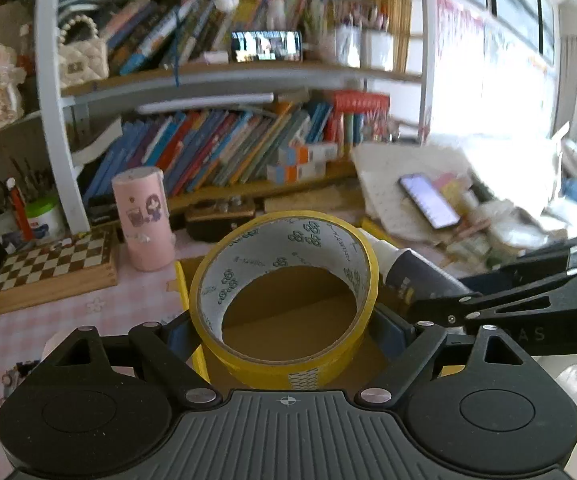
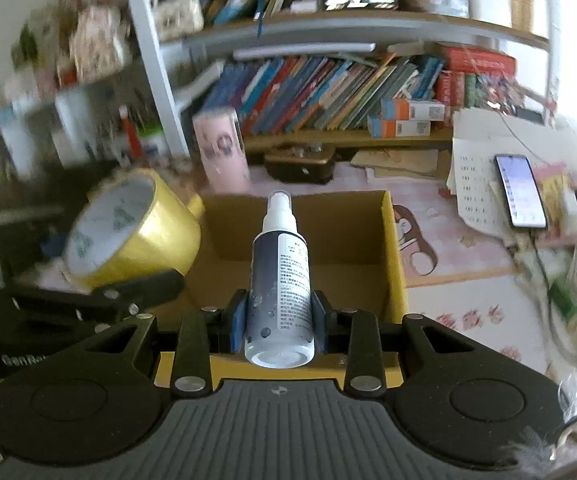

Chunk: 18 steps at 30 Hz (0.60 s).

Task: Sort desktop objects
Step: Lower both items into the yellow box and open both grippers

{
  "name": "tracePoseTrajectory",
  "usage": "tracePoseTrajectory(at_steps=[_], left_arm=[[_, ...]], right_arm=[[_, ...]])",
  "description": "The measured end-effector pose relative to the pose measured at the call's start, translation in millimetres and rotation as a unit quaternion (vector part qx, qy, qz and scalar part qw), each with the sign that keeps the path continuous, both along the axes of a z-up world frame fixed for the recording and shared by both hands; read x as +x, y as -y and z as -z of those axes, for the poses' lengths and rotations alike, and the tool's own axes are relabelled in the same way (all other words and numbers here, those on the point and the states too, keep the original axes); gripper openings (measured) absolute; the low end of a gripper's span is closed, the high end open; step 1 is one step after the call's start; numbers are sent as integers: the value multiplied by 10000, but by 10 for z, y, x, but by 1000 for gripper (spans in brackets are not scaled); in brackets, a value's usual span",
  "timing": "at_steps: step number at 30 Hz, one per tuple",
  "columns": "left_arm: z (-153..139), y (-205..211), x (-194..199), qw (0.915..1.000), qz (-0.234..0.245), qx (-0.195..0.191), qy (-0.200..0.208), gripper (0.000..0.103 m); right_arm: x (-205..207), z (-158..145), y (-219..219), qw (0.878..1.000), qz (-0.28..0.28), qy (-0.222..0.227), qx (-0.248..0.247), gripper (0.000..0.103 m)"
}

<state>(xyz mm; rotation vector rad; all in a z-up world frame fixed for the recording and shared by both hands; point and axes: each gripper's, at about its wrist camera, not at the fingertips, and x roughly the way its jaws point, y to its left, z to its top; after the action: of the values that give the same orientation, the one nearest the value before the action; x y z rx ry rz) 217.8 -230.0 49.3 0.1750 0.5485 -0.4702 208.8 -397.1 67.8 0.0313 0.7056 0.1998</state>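
Note:
My left gripper [image 1: 286,330] is shut on a roll of yellow tape [image 1: 288,300] and holds it above an open cardboard box [image 1: 272,320] with yellow edges. My right gripper [image 2: 279,322] is shut on a dark spray bottle [image 2: 279,280] with a white cap, held over the same box [image 2: 344,236]. The spray bottle [image 1: 416,272] and the right gripper [image 1: 528,304] show at the right of the left wrist view. The tape roll [image 2: 132,228] and the left gripper [image 2: 88,304] show at the left of the right wrist view.
A pink cylinder [image 1: 144,220] and a wooden chessboard box [image 1: 56,268] stand at the left on the pink desk mat. A lit phone [image 1: 428,200] lies on papers at the right. A small dark box [image 1: 220,220] sits behind the cardboard box. Bookshelves [image 1: 228,152] rise at the back.

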Motion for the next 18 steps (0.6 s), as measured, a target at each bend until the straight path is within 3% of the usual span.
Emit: tracePoseTrajectory(at_steps=[7,10,14,18], left_arm=[[236,282,409,9977,32,637,-249,88],[317,411,546,9937,54,1089,-260,88],[427,486,719,9891,102,1393,-465,88],[568,548,779,9815,227,1760,-726,88]], right_arm=[[532,313,-16,9900,-671,-366,-1185,30],[751,433,-54,9779,-1070,-529,-1717,30],[908,570,-136,9558,-1580,-549,-2417,30],[1044,703,-189,9380,-1925,-725,-2791,30]])
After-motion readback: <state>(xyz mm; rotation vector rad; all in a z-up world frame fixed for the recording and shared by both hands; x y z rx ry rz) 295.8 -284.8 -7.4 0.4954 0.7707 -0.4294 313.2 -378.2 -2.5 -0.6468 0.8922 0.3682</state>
